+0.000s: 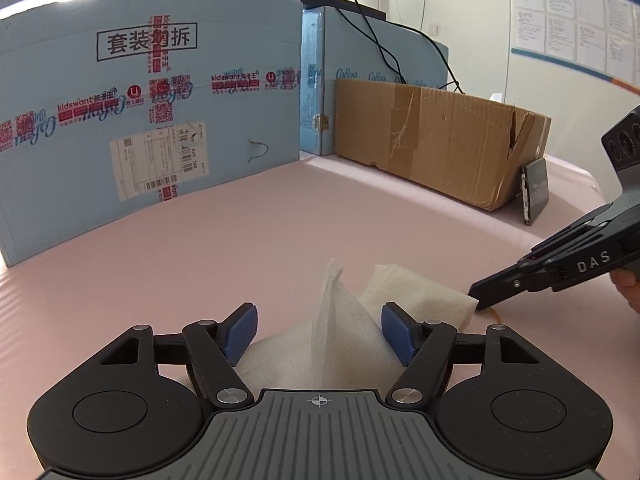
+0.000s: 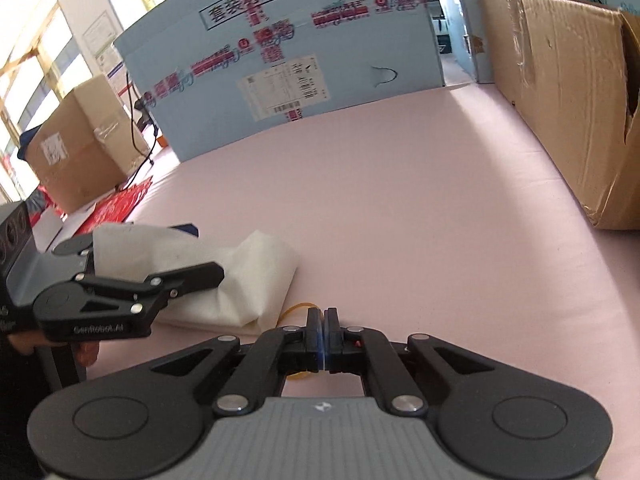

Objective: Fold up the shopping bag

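A white fabric shopping bag point(image 1: 328, 340) lies bunched on the pink table, partly folded; it also shows in the right wrist view point(image 2: 240, 280). My left gripper point(image 1: 318, 330) is open, its blue pads point(image 1: 240, 330) on either side of a raised fold of the bag. My right gripper point(image 2: 323, 318) is shut, its tips at the bag's right corner beside a thin yellow rubber band point(image 2: 298, 307); whether it grips anything I cannot tell. In the left wrist view the right gripper point(image 1: 476, 300) touches the bag's corner.
A big light blue carton point(image 1: 152, 120) stands at the back left, and a brown cardboard box point(image 1: 440, 140) at the back right with a dark phone point(image 1: 536, 190) leaning on it. Another brown box point(image 2: 76, 148) stands beyond the table's left edge.
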Tool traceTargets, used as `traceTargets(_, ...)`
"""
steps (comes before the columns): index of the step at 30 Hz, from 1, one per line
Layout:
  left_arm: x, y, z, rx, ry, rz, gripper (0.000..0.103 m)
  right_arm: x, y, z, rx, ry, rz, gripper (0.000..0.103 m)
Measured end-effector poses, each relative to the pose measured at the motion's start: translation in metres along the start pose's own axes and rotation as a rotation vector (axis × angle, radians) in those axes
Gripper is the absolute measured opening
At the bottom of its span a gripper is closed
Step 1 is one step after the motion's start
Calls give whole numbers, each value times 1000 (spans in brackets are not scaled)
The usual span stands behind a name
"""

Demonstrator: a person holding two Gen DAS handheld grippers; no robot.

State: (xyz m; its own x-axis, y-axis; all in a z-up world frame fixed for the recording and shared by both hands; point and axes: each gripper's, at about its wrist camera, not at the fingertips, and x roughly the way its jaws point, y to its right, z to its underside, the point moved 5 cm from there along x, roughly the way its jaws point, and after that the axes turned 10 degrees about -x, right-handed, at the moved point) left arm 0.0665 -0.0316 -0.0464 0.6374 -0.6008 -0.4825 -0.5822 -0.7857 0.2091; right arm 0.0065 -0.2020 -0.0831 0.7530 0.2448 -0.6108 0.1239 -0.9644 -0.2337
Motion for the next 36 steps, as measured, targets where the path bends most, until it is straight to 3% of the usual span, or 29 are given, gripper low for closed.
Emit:
traceTargets(7,1,4,0,-5,0,25,77,4,16,-1,213,-7,-97,1)
traceTargets(14,11,11,-1,9,-32,28,78,9,37,12,508,-23,-249,1)
traceTargets(17,16,14,0,9,-55,36,72,13,48,18,637,-19,-305,1)
traceTargets(19,16,18,2,19,-66,61,58,14,52,21,694,-4,-326,1)
traceTargets(25,15,29,6,59,-59,77,44,12,63,23,786,38,-365,1)
traceTargets(29,16,34,8,90,-55,59,43,11,64,24,811,53,-408,1)
traceTargets(36,15,38,9,119,-50,55,43,15,61,15,798,58,-409,2)
